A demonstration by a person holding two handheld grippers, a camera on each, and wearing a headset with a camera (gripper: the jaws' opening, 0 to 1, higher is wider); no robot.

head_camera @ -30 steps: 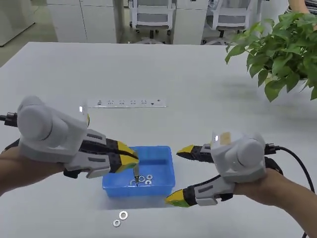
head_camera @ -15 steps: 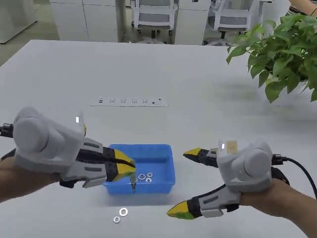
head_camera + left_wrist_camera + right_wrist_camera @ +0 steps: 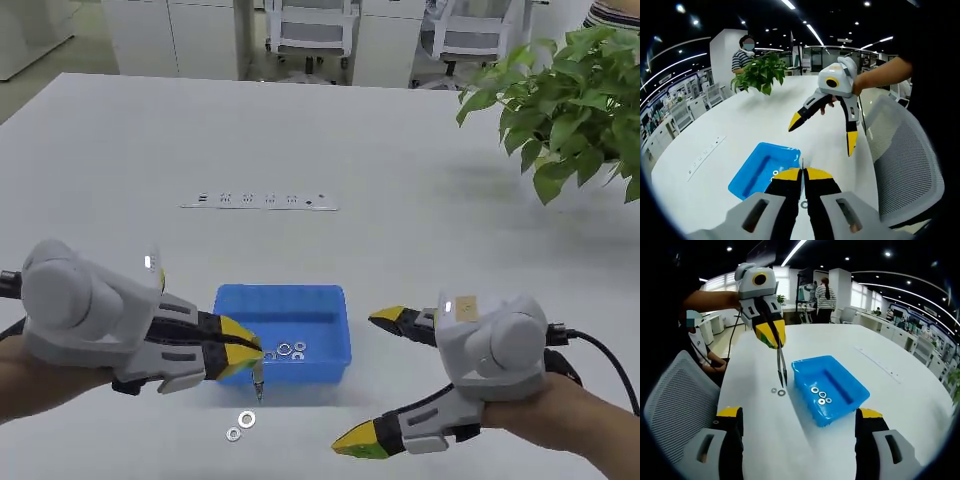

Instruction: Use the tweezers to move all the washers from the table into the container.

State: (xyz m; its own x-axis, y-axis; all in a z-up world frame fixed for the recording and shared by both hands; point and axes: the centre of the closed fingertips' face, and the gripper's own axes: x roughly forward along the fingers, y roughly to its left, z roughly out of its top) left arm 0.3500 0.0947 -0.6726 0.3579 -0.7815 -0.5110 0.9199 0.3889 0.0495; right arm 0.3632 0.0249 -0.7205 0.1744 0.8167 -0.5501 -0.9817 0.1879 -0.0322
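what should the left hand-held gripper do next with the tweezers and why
Probably lower the tweezers held in the left hand-held gripper onto the nearest washer and pinch it. It and a second washer lie on the table outside the blue container, and the tips hang just above them, apparently empty.

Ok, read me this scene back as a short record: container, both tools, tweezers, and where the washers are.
container: blue, open-topped, on the table
left tool: shut on the tweezers
tweezers tips: pointing down in front of the container's near wall
right tool: open, holding nothing, to the container's right
washers inside: four, lying in the container
washers left: two on the table, close together, in front of the container, near the tweezers tips
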